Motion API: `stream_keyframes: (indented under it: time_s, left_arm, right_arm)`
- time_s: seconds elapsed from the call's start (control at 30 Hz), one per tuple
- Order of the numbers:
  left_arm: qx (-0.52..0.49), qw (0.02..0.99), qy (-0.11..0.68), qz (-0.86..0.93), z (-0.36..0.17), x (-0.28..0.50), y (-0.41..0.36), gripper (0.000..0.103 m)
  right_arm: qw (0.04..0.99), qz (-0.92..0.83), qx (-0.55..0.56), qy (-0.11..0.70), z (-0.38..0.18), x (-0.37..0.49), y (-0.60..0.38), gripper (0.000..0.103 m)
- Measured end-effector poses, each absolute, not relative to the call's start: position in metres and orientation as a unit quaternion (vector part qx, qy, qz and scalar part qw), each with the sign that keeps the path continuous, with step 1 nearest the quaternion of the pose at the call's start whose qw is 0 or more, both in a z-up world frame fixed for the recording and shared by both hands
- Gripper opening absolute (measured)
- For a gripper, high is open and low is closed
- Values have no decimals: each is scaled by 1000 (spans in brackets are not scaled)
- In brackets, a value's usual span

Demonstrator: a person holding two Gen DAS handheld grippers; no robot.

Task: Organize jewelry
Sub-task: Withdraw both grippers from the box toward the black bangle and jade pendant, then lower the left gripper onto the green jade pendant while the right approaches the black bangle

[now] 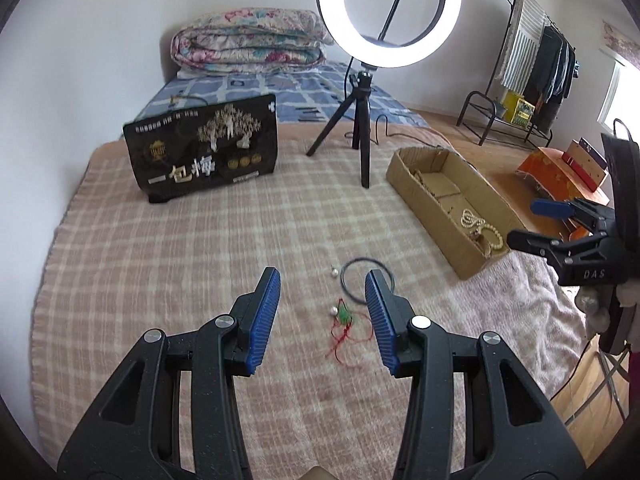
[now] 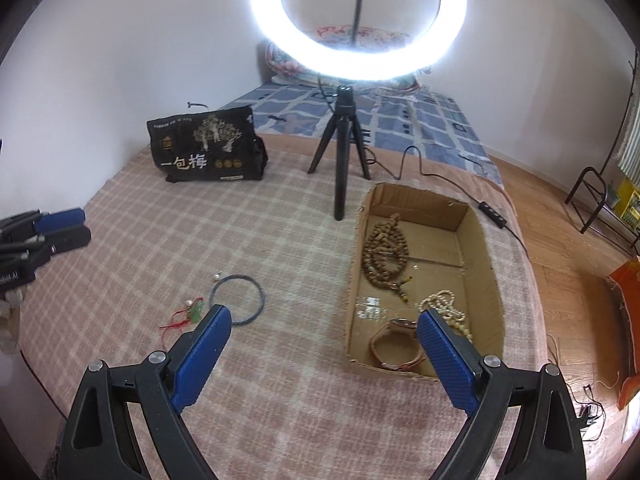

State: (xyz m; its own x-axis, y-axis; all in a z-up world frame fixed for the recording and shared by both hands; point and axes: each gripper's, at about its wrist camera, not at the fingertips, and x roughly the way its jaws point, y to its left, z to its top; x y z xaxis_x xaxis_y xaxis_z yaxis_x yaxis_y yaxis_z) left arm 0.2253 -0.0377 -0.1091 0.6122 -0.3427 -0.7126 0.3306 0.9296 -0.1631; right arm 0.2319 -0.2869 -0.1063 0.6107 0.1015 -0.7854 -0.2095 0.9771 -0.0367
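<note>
A dark ring bangle (image 1: pixel 366 280) (image 2: pixel 237 300), a green pendant on red cord (image 1: pixel 345 317) (image 2: pixel 195 313) and small pearl earrings (image 1: pixel 334 271) (image 2: pixel 217 277) lie on the checked blanket. My left gripper (image 1: pixel 322 282) is open and empty, hovering just before them. A cardboard box (image 1: pixel 416 184) (image 2: pixel 482 248) holds brown prayer beads (image 2: pixel 384 252), a cream bead string (image 1: pixel 480 224) (image 2: pixel 444 304) and a leather strap watch (image 2: pixel 394 344). My right gripper (image 2: pixel 324 320) is open and empty, near the box's front left corner; it also shows in the left wrist view (image 1: pixel 532 222).
A ring light on a black tripod (image 1: pixel 362 120) (image 2: pixel 340 152) stands behind the jewelry, its cable trailing right. A black snack bag (image 1: pixel 204 148) (image 2: pixel 206 148) stands at the back left. Folded quilts (image 1: pixel 248 38) lie further back. A clothes rack (image 1: pixel 532 72) and an orange box (image 1: pixel 560 172) stand on the floor at right.
</note>
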Motion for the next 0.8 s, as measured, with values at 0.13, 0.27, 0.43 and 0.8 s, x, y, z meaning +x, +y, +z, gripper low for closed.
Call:
stream_keyframes:
  time_s: [0.13, 0.27, 0.43, 0.8]
  left_arm:
    - [-9, 891, 410, -195, -123, 218, -39, 45]
    - [-14, 884, 420, -205, -137, 211, -41, 45]
    - [-8, 874, 435, -214, -154, 206, -45, 45]
    - [-18, 857, 454, -242, -181, 208, -61, 44]
  right_arm:
    - [888, 99, -50, 446, -115, 237, -275, 95]
    - [882, 106, -44, 457, -124, 242, -266, 95]
    - [871, 122, -31, 474, -138, 248, -257, 83]
    - [854, 131, -22, 503, -164, 264, -244, 69]
